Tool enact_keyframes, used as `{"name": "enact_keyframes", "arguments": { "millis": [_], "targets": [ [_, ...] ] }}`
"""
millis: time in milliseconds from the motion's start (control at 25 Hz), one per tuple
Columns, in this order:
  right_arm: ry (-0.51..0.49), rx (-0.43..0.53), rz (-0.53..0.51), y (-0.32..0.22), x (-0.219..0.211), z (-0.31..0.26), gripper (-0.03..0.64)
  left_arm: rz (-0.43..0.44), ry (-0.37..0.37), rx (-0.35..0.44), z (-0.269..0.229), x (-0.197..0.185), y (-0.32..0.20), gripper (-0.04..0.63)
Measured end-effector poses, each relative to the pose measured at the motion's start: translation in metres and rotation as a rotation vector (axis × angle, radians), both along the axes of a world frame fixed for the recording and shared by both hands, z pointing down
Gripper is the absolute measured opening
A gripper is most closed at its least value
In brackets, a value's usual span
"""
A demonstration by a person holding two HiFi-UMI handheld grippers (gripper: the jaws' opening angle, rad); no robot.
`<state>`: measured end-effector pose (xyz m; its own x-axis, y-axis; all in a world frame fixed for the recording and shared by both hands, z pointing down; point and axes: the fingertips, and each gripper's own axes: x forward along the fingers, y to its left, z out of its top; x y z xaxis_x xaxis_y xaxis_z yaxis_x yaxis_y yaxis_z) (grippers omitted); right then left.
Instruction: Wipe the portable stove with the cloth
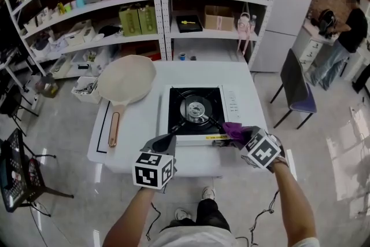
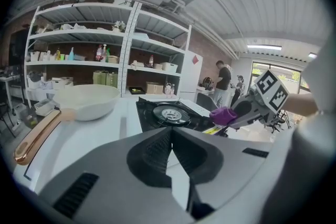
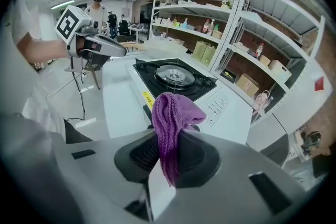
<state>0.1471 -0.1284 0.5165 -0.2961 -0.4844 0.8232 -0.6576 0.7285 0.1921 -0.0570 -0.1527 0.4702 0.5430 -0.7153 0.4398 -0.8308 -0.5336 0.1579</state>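
Right gripper (image 3: 167,152): clamped on the purple cloth (image 3: 172,113), which sticks up out of the jaws in a bunched fold
Cloth spot: right at the front right corner of the portable stove (image 1: 195,111), can't tell if it's actually touching
Left gripper (image 2: 170,132): jaws pressed together, nothing in them, hanging by the stove's front left corner
Stove: black top, round burner in the middle, sitting on the white table (image 1: 139,124)
Frying pan (image 1: 126,79): cream one, on the table left of the stove, handle pointing toward the person
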Motion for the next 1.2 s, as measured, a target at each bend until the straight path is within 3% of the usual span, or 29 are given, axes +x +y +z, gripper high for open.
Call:
{"name": "enact_keyframes", "arguments": {
  "millis": [920,1200],
  "targets": [
    [0.188,-0.003,-0.227,0.014,-0.048,0.000,0.066,-0.057,0.028,0.004,-0.005,-0.029,0.012,0.005],
    [0.175,-0.012,-0.318,0.012,-0.083,-0.003,0.064,-0.083,0.032,0.000,-0.005,-0.039,0.012,0.005]
  ]
}}
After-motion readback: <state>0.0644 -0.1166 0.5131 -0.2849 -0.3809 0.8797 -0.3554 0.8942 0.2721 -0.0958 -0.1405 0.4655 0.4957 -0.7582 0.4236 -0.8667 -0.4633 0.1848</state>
